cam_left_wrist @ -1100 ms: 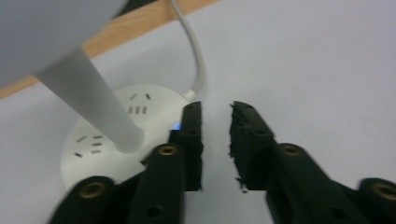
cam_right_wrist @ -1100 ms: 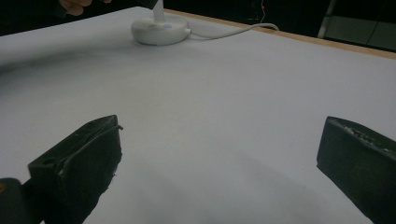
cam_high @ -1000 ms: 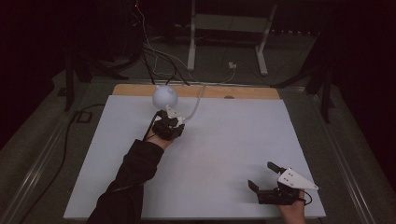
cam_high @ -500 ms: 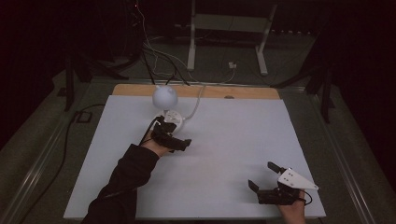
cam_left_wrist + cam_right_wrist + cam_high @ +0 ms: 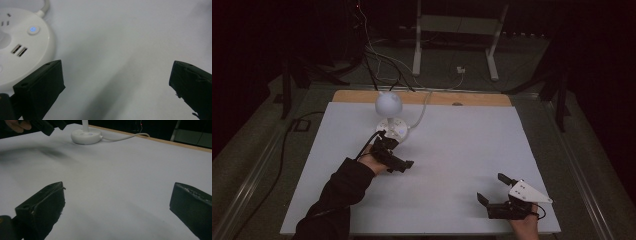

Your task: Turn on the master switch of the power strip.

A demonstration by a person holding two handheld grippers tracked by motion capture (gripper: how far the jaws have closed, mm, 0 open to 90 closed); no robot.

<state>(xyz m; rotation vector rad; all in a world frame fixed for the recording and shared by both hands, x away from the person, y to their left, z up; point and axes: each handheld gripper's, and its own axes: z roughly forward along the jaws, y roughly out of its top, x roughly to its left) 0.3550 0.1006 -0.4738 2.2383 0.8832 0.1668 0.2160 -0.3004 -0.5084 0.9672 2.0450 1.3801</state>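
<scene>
Tongs of the left hand point(image 5: 401, 161) have just been opening and stand spread, nothing between them, just beside the round white socket base point(image 5: 17, 47), whose button is lit. Right tongs point(image 5: 494, 189), also spread, hover well apart over the desk point(image 5: 452, 150); switching looks done.

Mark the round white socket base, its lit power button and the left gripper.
round white socket base point(image 5: 15, 62), left gripper view, top face.
lit power button point(image 5: 33, 29), left gripper view, centre.
left gripper point(image 5: 404, 164), high view, between open jaws.
</scene>
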